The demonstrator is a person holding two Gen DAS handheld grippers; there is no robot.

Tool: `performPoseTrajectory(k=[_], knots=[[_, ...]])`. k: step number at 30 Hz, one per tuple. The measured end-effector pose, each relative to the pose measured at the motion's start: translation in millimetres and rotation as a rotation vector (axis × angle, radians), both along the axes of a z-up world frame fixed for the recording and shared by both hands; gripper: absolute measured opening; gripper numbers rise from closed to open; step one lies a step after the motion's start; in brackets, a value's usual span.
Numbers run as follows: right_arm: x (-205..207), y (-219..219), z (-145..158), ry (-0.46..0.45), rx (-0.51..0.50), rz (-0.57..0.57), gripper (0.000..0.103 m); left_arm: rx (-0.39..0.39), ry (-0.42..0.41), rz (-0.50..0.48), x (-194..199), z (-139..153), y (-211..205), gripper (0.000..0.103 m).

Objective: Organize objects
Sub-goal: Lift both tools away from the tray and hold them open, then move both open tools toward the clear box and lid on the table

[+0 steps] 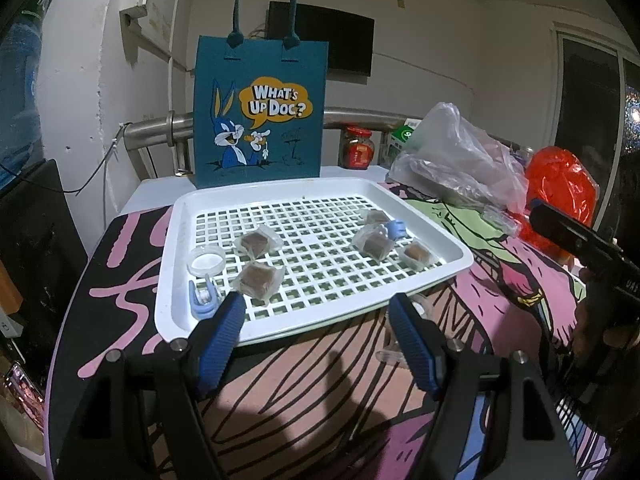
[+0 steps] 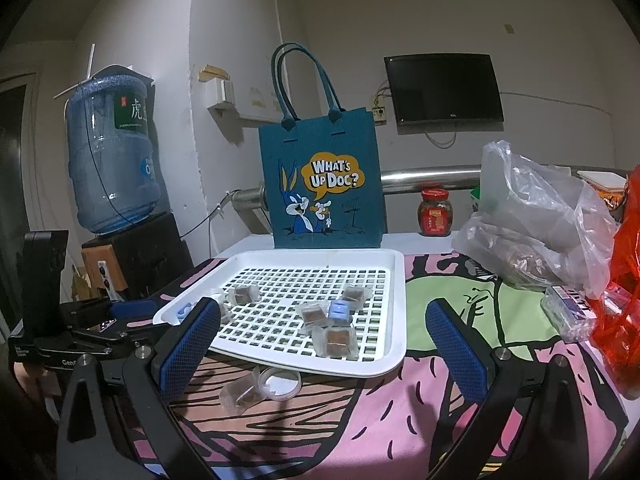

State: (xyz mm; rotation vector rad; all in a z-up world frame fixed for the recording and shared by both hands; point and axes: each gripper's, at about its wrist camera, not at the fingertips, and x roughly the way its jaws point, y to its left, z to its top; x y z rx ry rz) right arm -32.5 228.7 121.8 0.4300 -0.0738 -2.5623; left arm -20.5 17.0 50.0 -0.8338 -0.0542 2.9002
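Holding both my claws released and empty, left gripper (image 1: 316, 312) and right gripper (image 2: 324, 320), before the white tray (image 2: 396, 280) of wrapped brown cubes (image 2: 336, 340); one wrapped cube (image 2: 240, 392) lies on the tablecloth (image 2: 400, 412).

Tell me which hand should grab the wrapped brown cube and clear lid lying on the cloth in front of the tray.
Probably the right. The wrapped cube and clear lid lie just ahead of the right gripper, whose fingers are open and empty. The left gripper faces the white tray's near-left corner instead.
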Motion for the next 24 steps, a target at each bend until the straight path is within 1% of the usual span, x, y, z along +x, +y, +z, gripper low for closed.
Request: performPoseTrajectory(k=[8, 18, 24], knots=[[1.3, -7.8, -4.1, 0.004, 0.036, 0.007, 0.103, -0.007, 0.0, 0.001, -0.4, -1.5, 1.8, 0.074], [-0.3, -10.7, -7.9, -0.011, 0.047, 0.015, 0.103, -0.037, -0.011, -0.012, -1.7, -6.0, 7.7, 0.074], [-1.2, -13.1, -10.4, -0.02, 0.057, 0.019, 0.103, -0.03, -0.015, -0.008, -1.7, -6.9, 5.9, 0.074]])
